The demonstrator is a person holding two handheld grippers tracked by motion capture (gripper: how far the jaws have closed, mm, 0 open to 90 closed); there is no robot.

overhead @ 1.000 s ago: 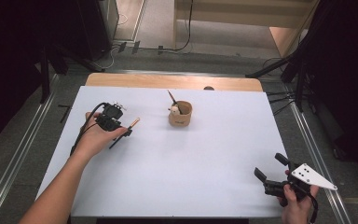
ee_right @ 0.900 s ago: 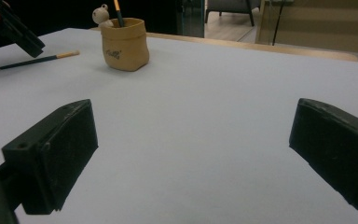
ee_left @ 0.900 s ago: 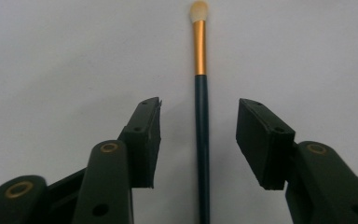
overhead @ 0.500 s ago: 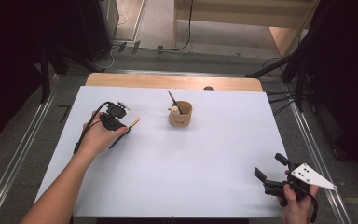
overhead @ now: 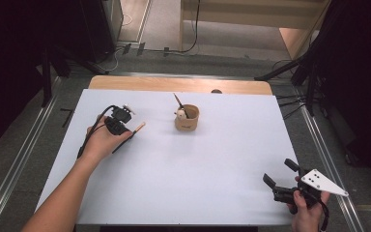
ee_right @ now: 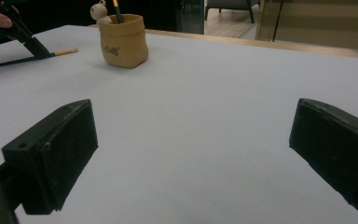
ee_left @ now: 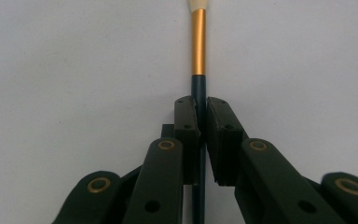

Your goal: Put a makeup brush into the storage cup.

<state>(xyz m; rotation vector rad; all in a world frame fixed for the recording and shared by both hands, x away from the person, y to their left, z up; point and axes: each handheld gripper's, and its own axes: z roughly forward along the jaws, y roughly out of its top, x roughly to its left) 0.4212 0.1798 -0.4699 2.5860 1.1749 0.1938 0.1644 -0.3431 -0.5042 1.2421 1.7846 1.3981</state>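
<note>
Paintbrush (ee_left: 198, 42) counts first: one lies on the white table (overhead: 212, 183), and a second brush (overhead: 179, 104) stands in the single tan pot (overhead: 187, 119), beside a small pale figure on the pot's rim. Two grippers are at the table, one in each hand.

Seen from above, the lying paintbrush sits at about ten o'clock from the table's middle, with the pot just off at its three o'clock, apart from it. The left gripper (overhead: 125, 131) has just been closing, and its jaws are now clenched on the dark handle of the paintbrush. In the left gripper view the handle runs between the pads and the gold ferrule and pale tip point out to twelve o'clock beyond them.

The right gripper (overhead: 280, 180) rests at about four o'clock, near the table's front edge, well apart from pot and brushes, with its jaws spread wide over bare table.
</note>
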